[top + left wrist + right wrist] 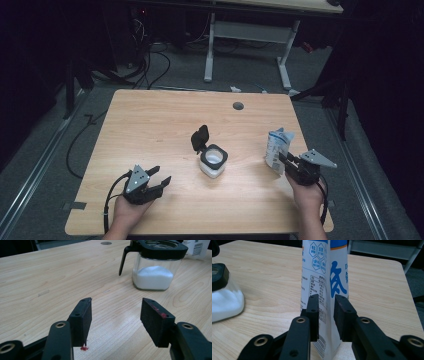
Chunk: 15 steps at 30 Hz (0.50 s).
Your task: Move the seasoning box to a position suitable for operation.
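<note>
At frame right, the upright pouch (pixel 324 277) is straddled by the right gripper (pixel 326 315), jaws slackened; the left gripper (pixel 115 317) is held apart, idle.

Room was pretty dim, dark all around the edges. Light wood table (pixel 150 125) sat on grey carpet floor (pixel 50 150), cables (pixel 150 65) snaking behind it, and another white-legged desk (pixel 250 35) stood farther back.

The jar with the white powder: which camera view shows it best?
The left gripper view: the jar stands whole and near, its white fill plain through the glass and its black lid hanging open. The high view shows the jar small, from above. The right gripper view catches just its edge.
</note>
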Tool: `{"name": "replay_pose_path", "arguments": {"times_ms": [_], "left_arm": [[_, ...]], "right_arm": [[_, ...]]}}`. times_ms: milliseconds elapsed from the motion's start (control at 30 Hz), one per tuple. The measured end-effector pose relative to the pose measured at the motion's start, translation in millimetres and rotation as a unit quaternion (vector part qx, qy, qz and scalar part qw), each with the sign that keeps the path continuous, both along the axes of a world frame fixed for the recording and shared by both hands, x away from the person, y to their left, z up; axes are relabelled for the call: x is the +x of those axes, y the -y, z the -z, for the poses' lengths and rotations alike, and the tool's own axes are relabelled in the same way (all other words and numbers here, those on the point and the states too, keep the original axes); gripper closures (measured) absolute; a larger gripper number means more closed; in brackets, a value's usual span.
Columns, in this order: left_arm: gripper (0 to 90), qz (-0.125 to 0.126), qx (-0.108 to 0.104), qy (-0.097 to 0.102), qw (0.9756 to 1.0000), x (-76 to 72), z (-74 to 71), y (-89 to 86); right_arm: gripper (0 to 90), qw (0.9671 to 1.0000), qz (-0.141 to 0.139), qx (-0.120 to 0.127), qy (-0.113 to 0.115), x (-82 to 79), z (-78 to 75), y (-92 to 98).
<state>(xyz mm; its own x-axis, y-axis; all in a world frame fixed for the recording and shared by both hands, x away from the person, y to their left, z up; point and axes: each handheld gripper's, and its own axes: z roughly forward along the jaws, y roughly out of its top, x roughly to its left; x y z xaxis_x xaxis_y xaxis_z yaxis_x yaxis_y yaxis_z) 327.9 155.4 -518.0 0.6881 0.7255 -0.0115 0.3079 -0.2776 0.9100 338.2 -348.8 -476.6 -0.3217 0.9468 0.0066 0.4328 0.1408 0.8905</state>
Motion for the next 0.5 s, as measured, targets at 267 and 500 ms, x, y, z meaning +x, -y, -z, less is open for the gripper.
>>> {"name": "replay_pose_path", "arguments": {"times_ms": [267, 500], "left_arm": [[43.0, 0.002, 0.001, -0.005, 1.0, 0.7, 0.6, 0.5], [44.9, 0.007, 0.006, -0.008, 0.9999, 0.6, 1.1, 1.1]], "right_arm": [[68.8, 1.0, 0.003, 0.0, -0.006, 0.6, 0.7, -0.2], [63.8, 1.0, 0.003, -0.003, -0.005, 0.3, 0.7, -0.3]]}}
